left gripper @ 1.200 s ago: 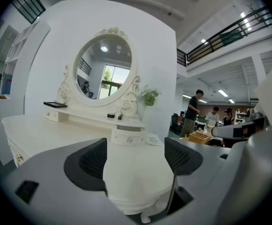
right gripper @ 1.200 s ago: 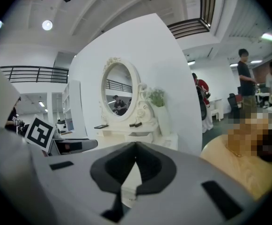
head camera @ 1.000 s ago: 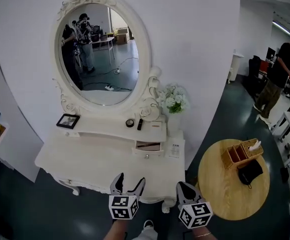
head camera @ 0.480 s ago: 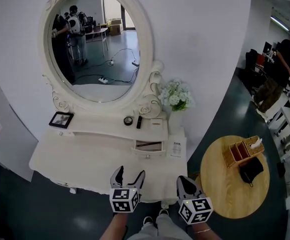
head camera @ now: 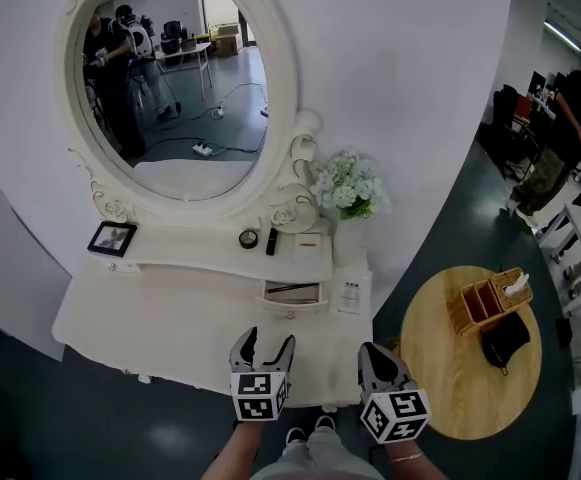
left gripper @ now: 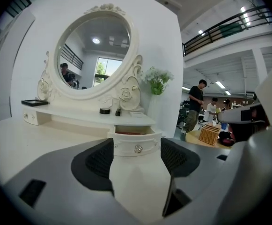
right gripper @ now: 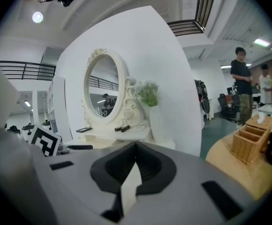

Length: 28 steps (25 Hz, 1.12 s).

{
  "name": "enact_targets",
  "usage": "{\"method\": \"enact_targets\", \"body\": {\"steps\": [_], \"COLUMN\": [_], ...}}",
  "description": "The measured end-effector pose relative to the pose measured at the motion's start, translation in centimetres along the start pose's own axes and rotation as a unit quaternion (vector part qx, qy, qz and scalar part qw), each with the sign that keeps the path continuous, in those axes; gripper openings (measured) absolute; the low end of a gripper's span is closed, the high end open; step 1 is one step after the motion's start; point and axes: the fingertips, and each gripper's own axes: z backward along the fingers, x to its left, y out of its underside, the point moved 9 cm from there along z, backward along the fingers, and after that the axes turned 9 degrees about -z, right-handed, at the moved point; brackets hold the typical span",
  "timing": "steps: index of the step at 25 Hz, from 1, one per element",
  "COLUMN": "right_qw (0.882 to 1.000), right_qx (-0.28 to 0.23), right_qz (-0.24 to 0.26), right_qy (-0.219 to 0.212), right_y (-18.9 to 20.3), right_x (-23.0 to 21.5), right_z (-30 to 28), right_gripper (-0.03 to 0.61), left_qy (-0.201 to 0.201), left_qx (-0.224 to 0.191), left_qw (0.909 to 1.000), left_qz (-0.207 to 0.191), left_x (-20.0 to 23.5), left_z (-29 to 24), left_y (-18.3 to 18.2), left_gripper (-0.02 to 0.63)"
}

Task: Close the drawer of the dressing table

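The white dressing table (head camera: 170,318) has a small drawer (head camera: 292,293) pulled out under its raised shelf, with a round knob (left gripper: 138,149) on the curved front. My left gripper (head camera: 263,346) hovers over the table's front edge, pointing at the drawer and still apart from it. It is open, its jaws have just been closing a little, and nothing lies between the dark pads (left gripper: 100,161). My right gripper (head camera: 378,360) sits beside it to the right, off the table's corner. Its tips meet (right gripper: 136,146), so it is shut and empty.
An oval mirror (head camera: 175,78), a flower vase (head camera: 348,186), a picture frame (head camera: 112,238) and two small dark items (head camera: 248,238) stand on the shelf. A round wooden table (head camera: 440,388) with a wicker box (head camera: 487,304) is close on the right. People (head camera: 560,138) stand farther off.
Both grippers have come forward toward the dressing table, which now looks nearer and larger in the head view. The drawer stands open as before.
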Motion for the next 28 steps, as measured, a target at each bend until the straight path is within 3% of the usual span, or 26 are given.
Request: {"method": "enact_targets", "body": {"steps": [19,28], "right_qw": [1.0,0.999], "right_qx": [0.02,0.027], "right_qz": [-0.014,-0.019], "right_qy": [0.006,0.014], "right_y": [0.0,0.0], "right_x": [-3.6,-5.0], "right_z": [-1.0,-1.5], "right_gripper": [0.002,0.002], "left_qy": [-0.017,-0.026], "left_qx": [0.051,0.077], "left_qw": [0.9983,0.9965], "left_qz": [-0.024,-0.021], "left_x": [-2.0,-2.1], "left_z": [-4.9,-7.1], "left_y": [1.3,2.1], "left_gripper": [0.167,0.13]}}
